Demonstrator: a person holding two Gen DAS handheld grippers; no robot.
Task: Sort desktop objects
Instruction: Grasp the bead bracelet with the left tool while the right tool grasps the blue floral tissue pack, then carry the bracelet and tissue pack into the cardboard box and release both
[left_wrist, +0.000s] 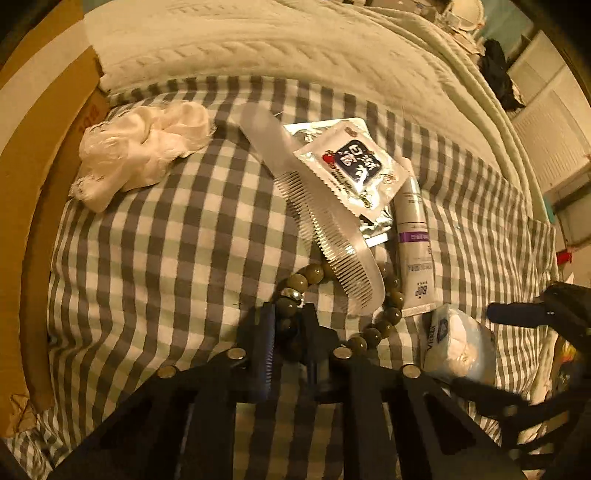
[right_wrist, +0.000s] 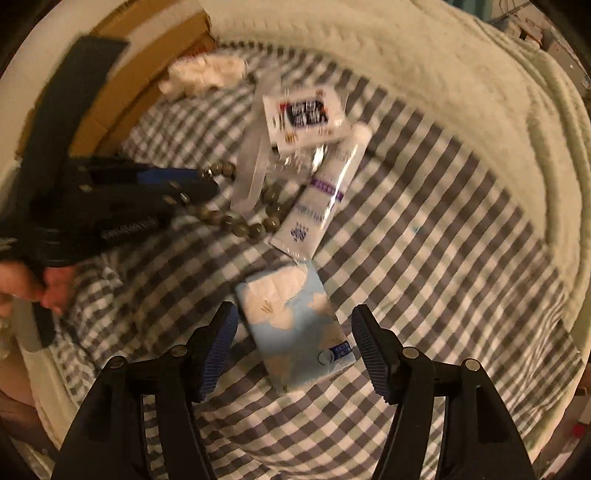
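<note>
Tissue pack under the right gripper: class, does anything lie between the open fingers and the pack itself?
Nothing visible does. The right gripper is open, a finger on either side of the tissue pack, which lies alone on the checked cloth. The tube lies beyond it, apart.

Sachet (left_wrist: 351, 162) on comb (left_wrist: 325, 229) — tube (left_wrist: 415, 240) beside.

Grey-white checked cloth (left_wrist: 166, 258); olive beads (left_wrist: 384, 325); pale-blue tissue pack (right_wrist: 295, 332).
</note>
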